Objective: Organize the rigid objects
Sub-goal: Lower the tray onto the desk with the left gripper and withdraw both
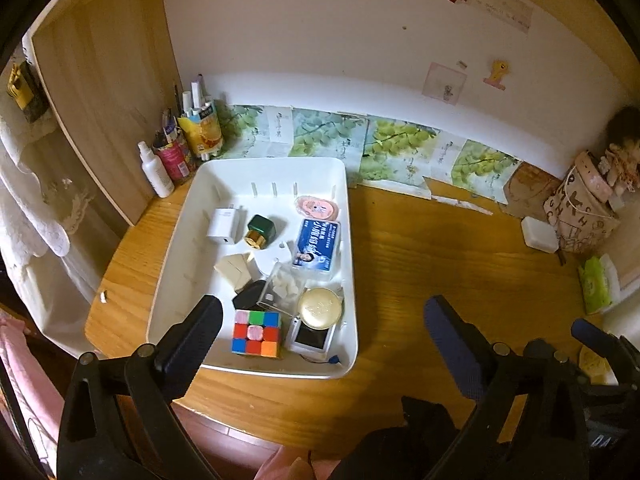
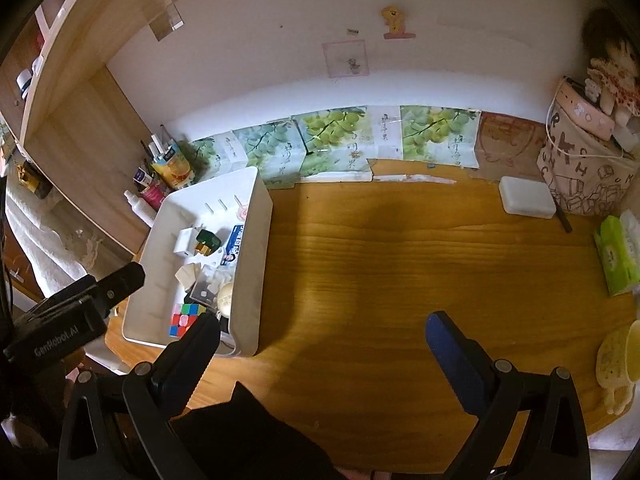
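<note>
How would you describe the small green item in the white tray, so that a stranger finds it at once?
Look at the white tray at the left of the wooden desk. Toward its far end, a small dark green bottle with a gold cap lies beside a white charger. Nothing else there is dark green.

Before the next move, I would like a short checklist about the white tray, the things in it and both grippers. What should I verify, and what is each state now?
1. Left gripper empty, jaws wide: ok.
2. Right gripper empty, jaws wide: ok.
3. White tray fully on the wooden desk: not ok, its near left corner seems to overhang the desk edge.
4. Puzzle cube, blue box and green bottle lie inside the tray: ok.
5. White case sits outside the tray, at the far right of the desk: not ok, if it belongs with the rest.
6. Desk between tray and case free of obstacles: ok.
</note>
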A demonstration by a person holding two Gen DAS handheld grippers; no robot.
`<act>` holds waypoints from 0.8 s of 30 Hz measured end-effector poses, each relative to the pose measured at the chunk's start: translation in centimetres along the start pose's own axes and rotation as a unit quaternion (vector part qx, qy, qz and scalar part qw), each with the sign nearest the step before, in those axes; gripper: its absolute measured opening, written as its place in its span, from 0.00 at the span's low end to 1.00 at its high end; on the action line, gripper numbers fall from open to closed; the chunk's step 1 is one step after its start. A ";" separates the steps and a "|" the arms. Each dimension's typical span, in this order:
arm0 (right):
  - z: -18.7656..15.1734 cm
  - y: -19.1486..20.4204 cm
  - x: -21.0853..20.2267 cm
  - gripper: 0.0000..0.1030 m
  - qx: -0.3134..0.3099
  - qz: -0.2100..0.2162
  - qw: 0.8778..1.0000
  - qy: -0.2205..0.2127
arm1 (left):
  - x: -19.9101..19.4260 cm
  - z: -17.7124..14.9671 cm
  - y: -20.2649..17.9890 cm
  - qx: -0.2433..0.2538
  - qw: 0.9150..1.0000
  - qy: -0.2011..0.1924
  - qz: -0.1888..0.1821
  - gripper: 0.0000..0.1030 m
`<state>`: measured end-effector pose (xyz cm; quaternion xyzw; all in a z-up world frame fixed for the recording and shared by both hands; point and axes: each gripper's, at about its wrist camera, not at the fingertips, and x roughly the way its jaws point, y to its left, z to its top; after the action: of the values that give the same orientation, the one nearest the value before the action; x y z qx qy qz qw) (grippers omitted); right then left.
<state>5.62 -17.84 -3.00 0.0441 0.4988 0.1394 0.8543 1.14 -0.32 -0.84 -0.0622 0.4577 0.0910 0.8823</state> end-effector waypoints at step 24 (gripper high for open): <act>-1.1 2.6 1.7 1.00 0.015 -0.073 0.996 0.041 | 2.0 0.0 -0.3 0.056 0.998 0.026 -0.004 0.98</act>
<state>4.95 -14.97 -4.41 0.0145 0.5370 0.0705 0.8405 2.39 -0.41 -2.46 -0.0170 0.4848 0.0603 0.8724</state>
